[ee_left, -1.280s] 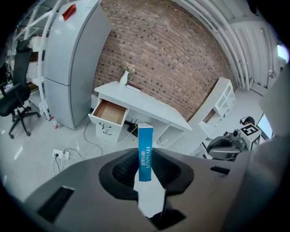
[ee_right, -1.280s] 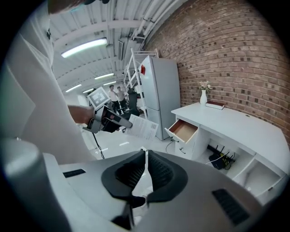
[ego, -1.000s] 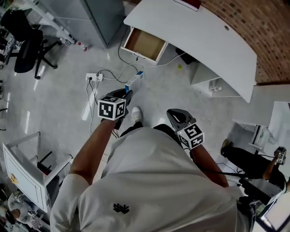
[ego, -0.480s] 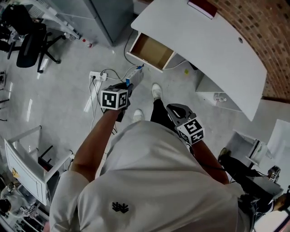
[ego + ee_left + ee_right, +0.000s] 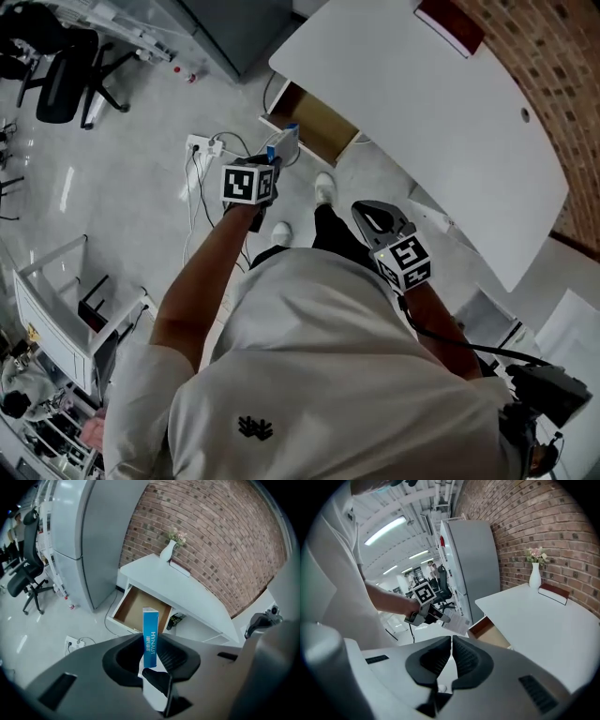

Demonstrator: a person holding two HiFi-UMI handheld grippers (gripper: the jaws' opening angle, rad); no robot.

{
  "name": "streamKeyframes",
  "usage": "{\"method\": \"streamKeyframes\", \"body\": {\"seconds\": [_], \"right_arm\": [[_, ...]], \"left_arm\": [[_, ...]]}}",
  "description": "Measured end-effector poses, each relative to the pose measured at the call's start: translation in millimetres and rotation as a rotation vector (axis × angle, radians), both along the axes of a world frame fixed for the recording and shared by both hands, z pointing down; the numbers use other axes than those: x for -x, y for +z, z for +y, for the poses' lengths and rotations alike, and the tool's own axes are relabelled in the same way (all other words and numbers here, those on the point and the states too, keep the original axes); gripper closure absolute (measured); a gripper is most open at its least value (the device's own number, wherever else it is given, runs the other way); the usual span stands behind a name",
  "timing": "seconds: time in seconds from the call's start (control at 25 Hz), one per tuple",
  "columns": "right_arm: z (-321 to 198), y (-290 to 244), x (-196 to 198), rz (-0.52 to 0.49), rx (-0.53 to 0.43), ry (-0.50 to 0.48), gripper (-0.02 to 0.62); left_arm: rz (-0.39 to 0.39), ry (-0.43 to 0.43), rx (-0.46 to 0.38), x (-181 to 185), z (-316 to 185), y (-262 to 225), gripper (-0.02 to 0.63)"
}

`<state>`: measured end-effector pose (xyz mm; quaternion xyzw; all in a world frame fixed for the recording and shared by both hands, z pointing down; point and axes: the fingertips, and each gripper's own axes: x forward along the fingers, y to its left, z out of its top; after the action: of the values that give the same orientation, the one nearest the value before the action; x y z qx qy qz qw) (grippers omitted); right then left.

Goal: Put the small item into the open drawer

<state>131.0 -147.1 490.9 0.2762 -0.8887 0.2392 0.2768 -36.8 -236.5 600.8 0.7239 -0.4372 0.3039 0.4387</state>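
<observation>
My left gripper [image 5: 275, 161] is shut on a small blue-and-white box [image 5: 285, 144], held upright at arm's length, close to the open drawer [image 5: 323, 129] under the white desk [image 5: 422, 122]. In the left gripper view the box [image 5: 150, 631] stands between the jaws of that gripper [image 5: 151, 645], and the drawer [image 5: 133, 611] with its brown bottom lies just behind it. My right gripper [image 5: 377, 221] hangs back near the person's body; its jaws [image 5: 451, 641] are shut with nothing between them. The right gripper view also shows the left gripper [image 5: 427, 613] holding the box [image 5: 457, 625] near the drawer [image 5: 490, 631].
A power strip with cables [image 5: 202, 148] lies on the floor left of the drawer. A grey cabinet [image 5: 234, 28] stands left of the desk, an office chair [image 5: 56, 84] farther left. On the desk stand a white vase [image 5: 168, 551] and a red book [image 5: 452, 26].
The person has walked toward the desk, so the drawer is closer. My left gripper has carried the box forward, up to the drawer's front. The right gripper has stayed shut by the body.
</observation>
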Motion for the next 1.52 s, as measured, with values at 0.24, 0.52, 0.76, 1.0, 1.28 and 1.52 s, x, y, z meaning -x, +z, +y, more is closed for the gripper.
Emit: {"method": "streamKeyframes", "body": {"seconds": [0.24,0.52,0.76,1.0,1.28,1.52], "right_arm": [[-48.0,28.1,-23.2,0.005,0.074,-0.042,0.560],[-85.6,65.8,-53.1,0.029,0.137,-0.048,0.560],[-107.4,90.9,-72.8,0.040,0.190,-0.054,0.560],[-114.8,111.7,-94.3,0.051,0.238,-0.061,0.560],[-115.3,125.7,-105.0,0.064,0.265,-0.041,0.560],[-116.3,130.6,-106.6,0.065,0.277,-0.021,0.560]], "left_arm": [[-0.035,-0.067,0.055,-10.4,-71.7,49.1,0.511],[-0.043,-0.142,0.138,-11.2,-126.1,125.1,0.511],[-0.055,-0.213,0.200,-8.7,-160.8,179.5,0.511],[-0.062,-0.234,0.228,-16.3,-182.6,219.1,0.511],[-0.083,-0.226,0.253,-6.5,-193.4,244.8,0.510],[-0.084,-0.216,0.265,-0.3,-201.1,255.0,0.509]]}}
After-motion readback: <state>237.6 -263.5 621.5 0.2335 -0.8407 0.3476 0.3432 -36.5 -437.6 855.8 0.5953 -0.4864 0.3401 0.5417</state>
